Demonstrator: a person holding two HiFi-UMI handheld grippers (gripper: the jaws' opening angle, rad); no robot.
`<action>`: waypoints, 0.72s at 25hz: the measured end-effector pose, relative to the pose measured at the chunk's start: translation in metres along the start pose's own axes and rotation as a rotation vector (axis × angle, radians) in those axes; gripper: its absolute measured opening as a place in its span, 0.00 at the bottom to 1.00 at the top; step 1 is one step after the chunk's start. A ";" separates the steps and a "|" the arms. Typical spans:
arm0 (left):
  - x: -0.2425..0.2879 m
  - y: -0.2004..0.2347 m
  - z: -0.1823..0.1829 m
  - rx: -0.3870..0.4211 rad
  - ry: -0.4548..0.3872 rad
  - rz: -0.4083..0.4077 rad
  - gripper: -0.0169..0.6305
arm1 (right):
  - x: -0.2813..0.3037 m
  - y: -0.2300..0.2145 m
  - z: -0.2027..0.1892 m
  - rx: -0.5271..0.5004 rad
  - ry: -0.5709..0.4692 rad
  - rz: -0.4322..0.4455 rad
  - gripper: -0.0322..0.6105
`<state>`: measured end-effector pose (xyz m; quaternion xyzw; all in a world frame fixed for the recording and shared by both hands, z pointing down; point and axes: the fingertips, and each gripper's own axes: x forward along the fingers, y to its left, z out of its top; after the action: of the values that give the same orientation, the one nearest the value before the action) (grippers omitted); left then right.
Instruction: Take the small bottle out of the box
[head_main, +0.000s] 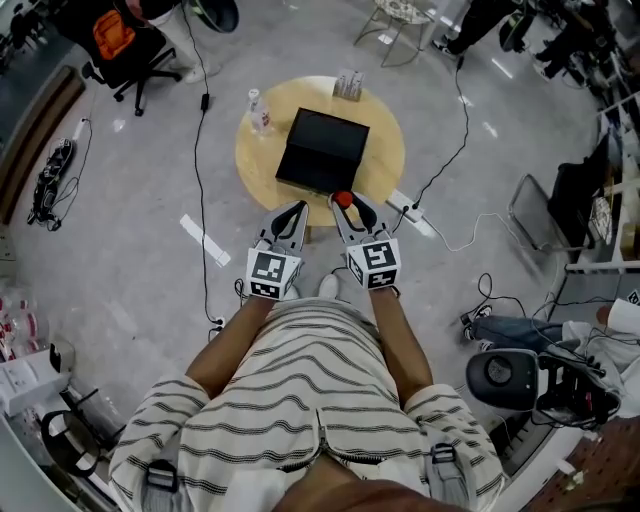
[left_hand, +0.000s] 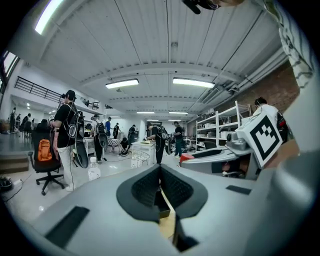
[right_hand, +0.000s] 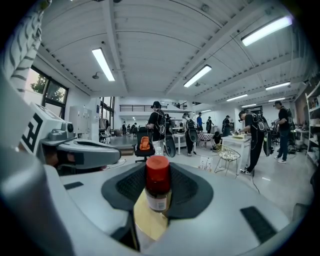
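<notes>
Right gripper (right_hand: 158, 196) clamps small bottle (right_hand: 158, 182) below red cap, upright, at near edge of black box (head_main: 323, 150) on round table (head_main: 388, 150). Left gripper (left_hand: 160, 186) closed, empty, just beside. Advice: hold bottle vertical, grip steady, carry clear of box edge.

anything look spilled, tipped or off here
Nothing stands out: the small bottle is upright and capped in the right hand-held gripper, the box sits flat on the table, and no spill is visible.
</notes>
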<state>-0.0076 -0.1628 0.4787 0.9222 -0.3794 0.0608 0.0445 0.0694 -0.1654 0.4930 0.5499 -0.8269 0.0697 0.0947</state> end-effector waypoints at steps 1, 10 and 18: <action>0.002 -0.002 0.000 0.000 0.000 -0.009 0.06 | -0.001 -0.001 0.000 0.001 -0.003 -0.005 0.28; 0.008 -0.002 0.000 -0.003 0.002 -0.033 0.06 | -0.009 -0.003 0.011 0.003 -0.033 -0.029 0.28; 0.006 -0.002 0.003 -0.021 0.001 -0.036 0.06 | -0.011 -0.003 0.015 0.010 -0.043 -0.034 0.28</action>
<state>-0.0016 -0.1662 0.4766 0.9283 -0.3635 0.0563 0.0552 0.0749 -0.1598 0.4761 0.5655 -0.8190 0.0607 0.0753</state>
